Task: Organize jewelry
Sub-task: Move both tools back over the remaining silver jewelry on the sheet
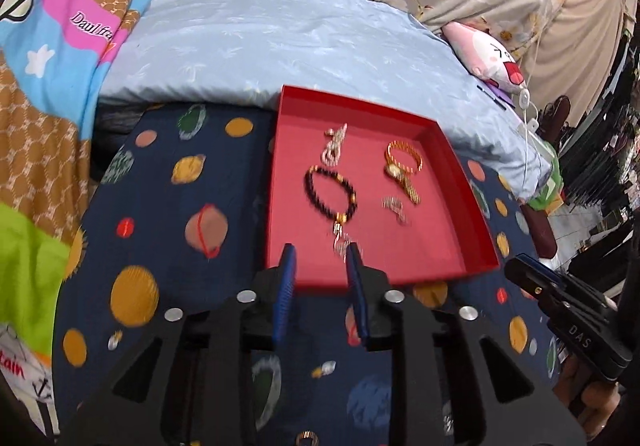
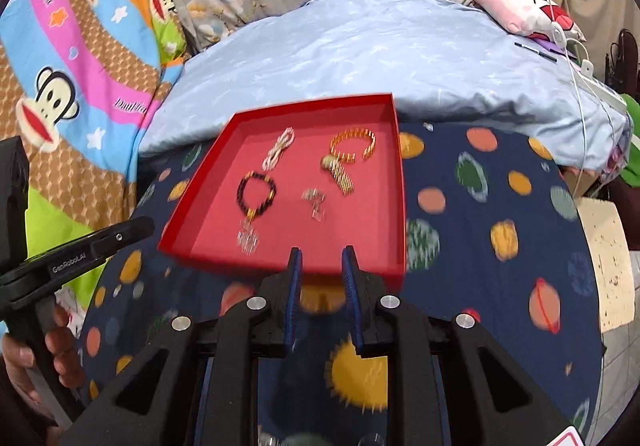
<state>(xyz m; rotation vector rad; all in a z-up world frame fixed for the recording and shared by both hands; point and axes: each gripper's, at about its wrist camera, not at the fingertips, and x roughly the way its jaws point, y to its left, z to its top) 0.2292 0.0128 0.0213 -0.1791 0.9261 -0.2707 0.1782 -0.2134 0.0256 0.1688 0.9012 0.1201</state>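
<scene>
A red tray (image 1: 432, 242) lies on a navy planet-print cloth (image 1: 168, 205). In it are a dark bead bracelet (image 1: 330, 191) with a silver pendant (image 1: 341, 240), a pale knotted piece (image 1: 334, 145), a gold watch (image 1: 402, 167) and a small silver piece (image 1: 394, 205). My left gripper (image 1: 320, 252) hovers at the tray's near edge, open, with nothing between its fingers; the pendant lies just beyond its right fingertip. The right wrist view shows the same tray (image 2: 360, 230), bead bracelet (image 2: 256, 193) and gold watch (image 2: 348, 157). My right gripper (image 2: 321, 252) is open and empty over the near rim.
A light blue duvet (image 1: 280, 45) bulges behind the tray, with floral fabric and a pink plush toy (image 2: 524, 11) beyond. Cartoon-print bedding (image 2: 80, 85) is on the left. A white cable (image 2: 580, 85) hangs at right. A hand (image 2: 28, 358) holds the left gripper's handle.
</scene>
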